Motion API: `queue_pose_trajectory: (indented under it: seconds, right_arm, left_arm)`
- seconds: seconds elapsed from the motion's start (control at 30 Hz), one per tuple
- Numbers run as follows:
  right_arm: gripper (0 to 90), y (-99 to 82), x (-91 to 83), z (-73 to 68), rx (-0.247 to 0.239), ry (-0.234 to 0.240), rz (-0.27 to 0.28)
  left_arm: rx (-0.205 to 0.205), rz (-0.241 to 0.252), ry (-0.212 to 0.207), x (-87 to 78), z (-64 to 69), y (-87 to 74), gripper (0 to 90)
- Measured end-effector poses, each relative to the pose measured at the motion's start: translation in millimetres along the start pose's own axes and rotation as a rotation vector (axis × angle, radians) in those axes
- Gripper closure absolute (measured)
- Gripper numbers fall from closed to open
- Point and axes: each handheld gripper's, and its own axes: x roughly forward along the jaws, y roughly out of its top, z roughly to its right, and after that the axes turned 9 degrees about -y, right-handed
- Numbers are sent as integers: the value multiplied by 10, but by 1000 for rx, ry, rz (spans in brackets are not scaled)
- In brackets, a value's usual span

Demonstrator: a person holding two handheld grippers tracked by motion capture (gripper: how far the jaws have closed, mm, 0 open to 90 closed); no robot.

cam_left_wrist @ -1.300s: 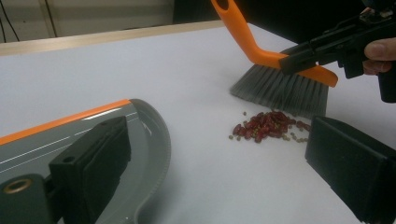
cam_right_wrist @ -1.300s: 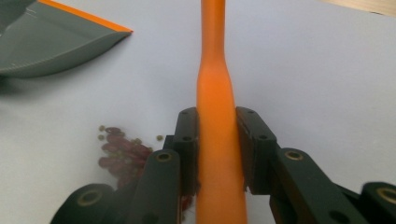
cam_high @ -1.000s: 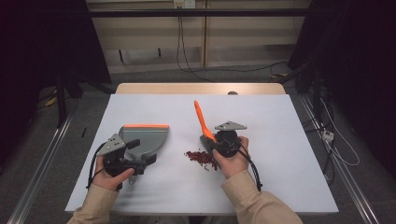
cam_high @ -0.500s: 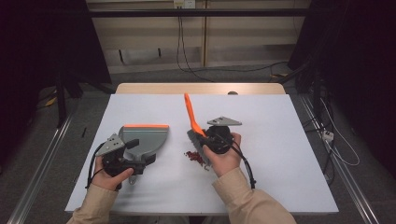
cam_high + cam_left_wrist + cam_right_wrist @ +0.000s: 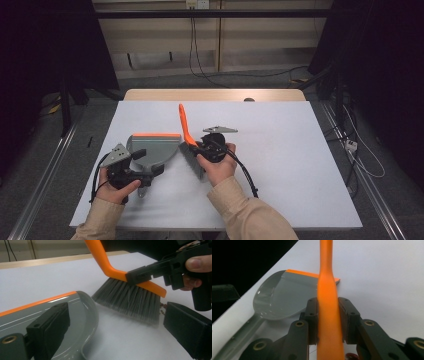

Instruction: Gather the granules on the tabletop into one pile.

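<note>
Clearly mid-sweep: the right gripper [image 5: 202, 145] clamps the brush [image 5: 130, 296], the left gripper [image 5: 142, 162] holds the dustpan [image 5: 152, 147] at frame centre; next, push the red bits [image 5: 162, 308] into it.

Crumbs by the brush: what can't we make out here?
- Crumbs: left gripper view, mostly hidden behind the bristles; count unclear.
- High view: brush and right hand-held gripper cover the pile.
- Dustpan handle: right gripper view, cut off by the bottom edge.
- Left hand-held gripper hold on the dustpan: cropped.
</note>
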Motion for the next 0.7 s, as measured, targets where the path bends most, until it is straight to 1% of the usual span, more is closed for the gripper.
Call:
queue_pose_trajectory:
  seconds: [0.07, 0.13, 0.2, 0.23, 0.27, 0.4, 0.53, 0.7]
  right_arm:
    - [714, 7, 58, 22, 20, 6, -15]
    - [714, 12, 106, 38, 21, -8, -33]
    - [714, 24, 124, 73, 19, -22, -40]
    - [714, 27, 123, 90, 30, -23, -46]
    - [714, 29, 116, 108, 34, -24, -52]
    - [714, 25, 60, 168, 18, -44, -55]
    - [714, 7, -6, 268, 40, -56, -54]
    - [714, -8, -71, 353, 49, -64, -56]
  left_arm:
    - [-5, -1, -3, 4, -1, -2, 68]
    - [-3, -3, 0, 8, -3, -3, 69]
    - [-4, -3, 3, 7, -4, -2, 69]
    - [-5, -2, 3, 8, -5, -2, 69]
    - [-4, -3, 3, 8, -5, -3, 68]
    - [-1, -5, 5, 9, -4, -6, 68]
    - [3, -8, 3, 20, 4, -4, 68]
    - [8, -11, 5, 35, 11, -1, 69]
